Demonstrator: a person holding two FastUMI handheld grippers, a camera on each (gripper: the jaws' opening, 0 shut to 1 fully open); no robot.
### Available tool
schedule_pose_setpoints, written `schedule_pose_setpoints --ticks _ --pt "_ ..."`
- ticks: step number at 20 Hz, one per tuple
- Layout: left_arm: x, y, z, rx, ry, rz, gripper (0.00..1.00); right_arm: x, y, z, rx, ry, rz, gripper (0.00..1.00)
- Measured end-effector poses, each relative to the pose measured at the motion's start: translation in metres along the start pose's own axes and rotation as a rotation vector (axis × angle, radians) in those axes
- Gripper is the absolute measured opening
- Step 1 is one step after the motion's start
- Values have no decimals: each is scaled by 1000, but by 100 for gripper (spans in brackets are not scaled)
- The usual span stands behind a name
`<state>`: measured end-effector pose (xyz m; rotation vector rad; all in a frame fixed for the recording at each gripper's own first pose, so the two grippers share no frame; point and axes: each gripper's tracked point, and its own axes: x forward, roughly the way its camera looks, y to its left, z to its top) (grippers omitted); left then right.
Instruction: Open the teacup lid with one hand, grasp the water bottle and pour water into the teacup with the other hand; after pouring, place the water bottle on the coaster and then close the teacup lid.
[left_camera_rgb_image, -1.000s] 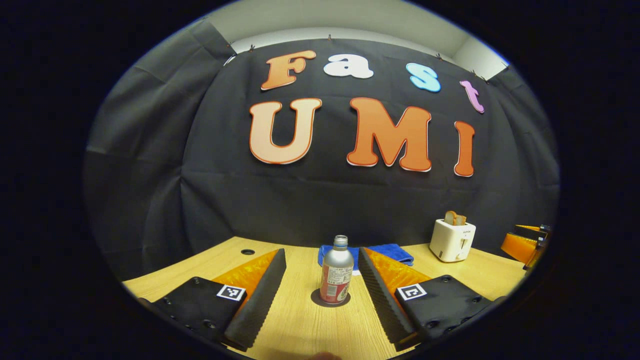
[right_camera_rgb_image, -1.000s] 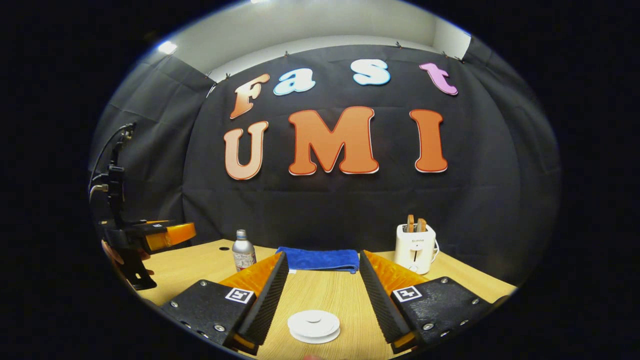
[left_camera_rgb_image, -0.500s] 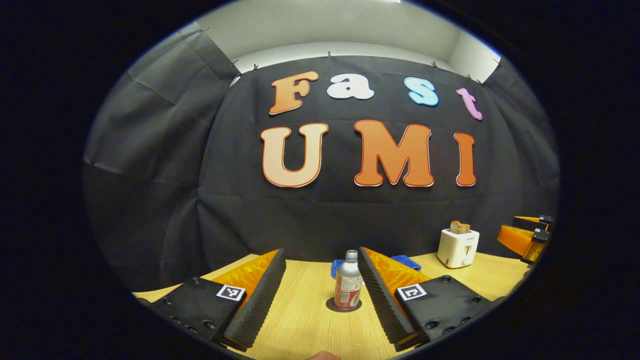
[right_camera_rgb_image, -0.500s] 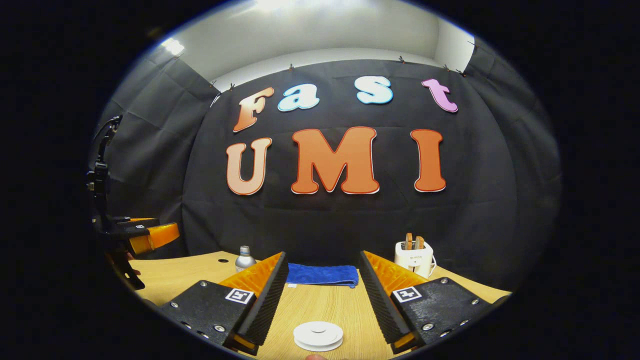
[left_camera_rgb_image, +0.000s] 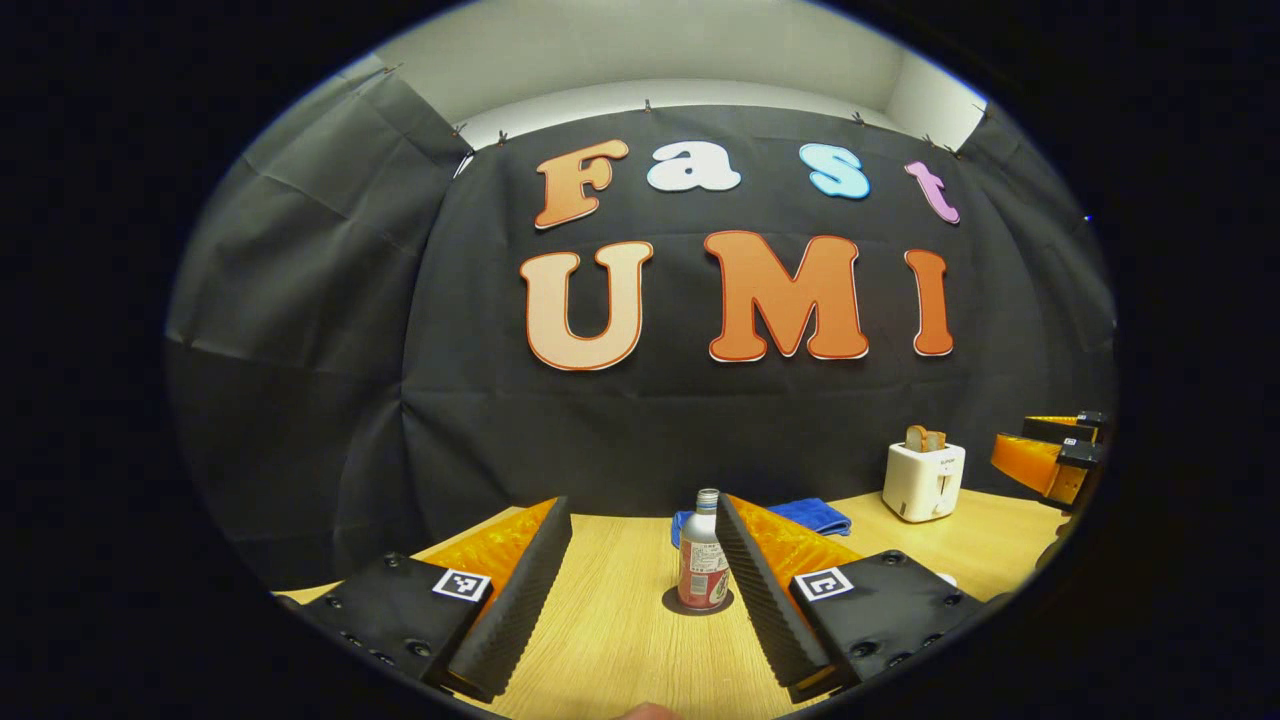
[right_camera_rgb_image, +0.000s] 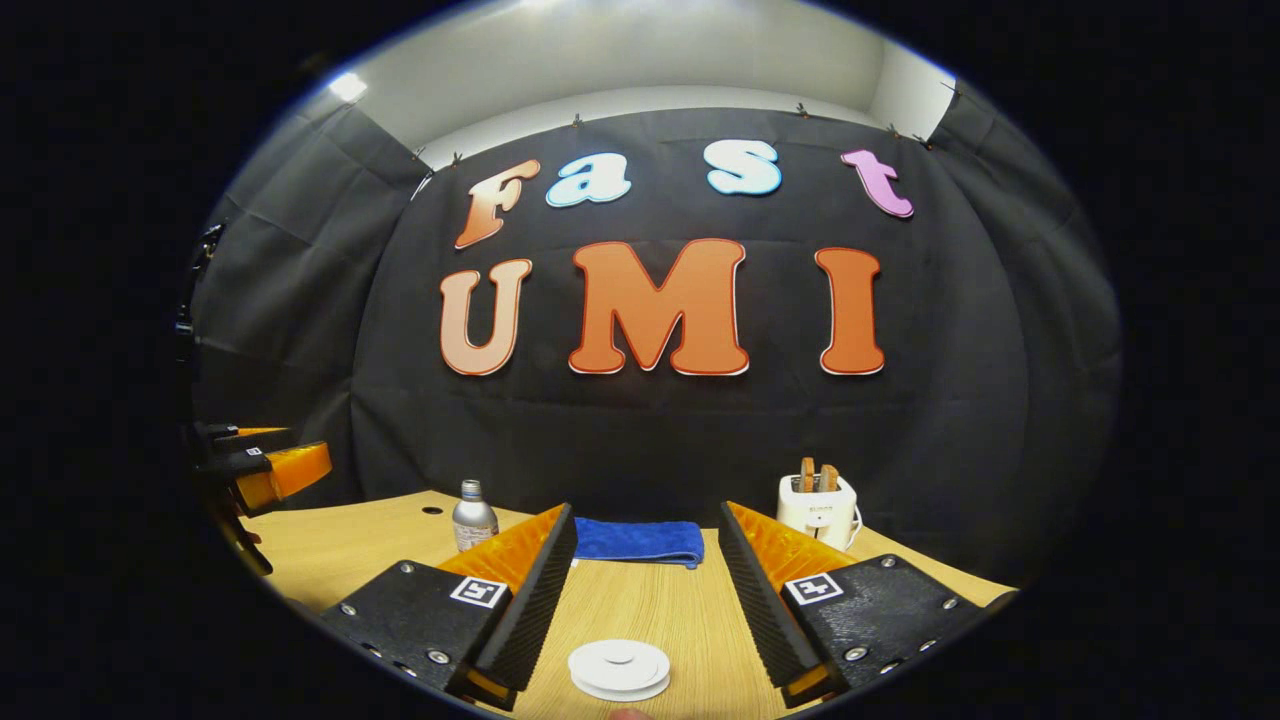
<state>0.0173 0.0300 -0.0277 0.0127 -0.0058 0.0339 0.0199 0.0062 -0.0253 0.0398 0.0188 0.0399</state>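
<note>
A silver water bottle (left_camera_rgb_image: 703, 560) with a red label stands upright on a dark round coaster (left_camera_rgb_image: 697, 602). It sits a little beyond my left gripper (left_camera_rgb_image: 641, 503), which is open, and close to the inner face of the right-hand finger. The white round teacup lid (right_camera_rgb_image: 619, 668) lies low between the fingers of my right gripper (right_camera_rgb_image: 647, 511), which is open and holds nothing. The bottle (right_camera_rgb_image: 473, 518) also stands far left in the right gripper view, near the left gripper (right_camera_rgb_image: 265, 470). The right gripper (left_camera_rgb_image: 1045, 455) hangs at the far right in the left gripper view.
A folded blue towel (right_camera_rgb_image: 638, 540) lies at the back of the wooden table (right_camera_rgb_image: 640, 600). A white toaster (right_camera_rgb_image: 818, 505) with bread slices stands at the back right. A small round hole (right_camera_rgb_image: 431, 510) marks the tabletop at back left.
The left gripper has drawn back from the bottle, which looks smaller and nearer the right-hand finger. The right gripper view has tilted up slightly; the lid stays low between its fingers.
</note>
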Motion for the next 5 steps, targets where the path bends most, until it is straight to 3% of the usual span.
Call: schedule_pose_setpoints --ticks 5 --pt "-1 -7 -3 6 8 -8 95 4 3 3 -33 -3 14 86"
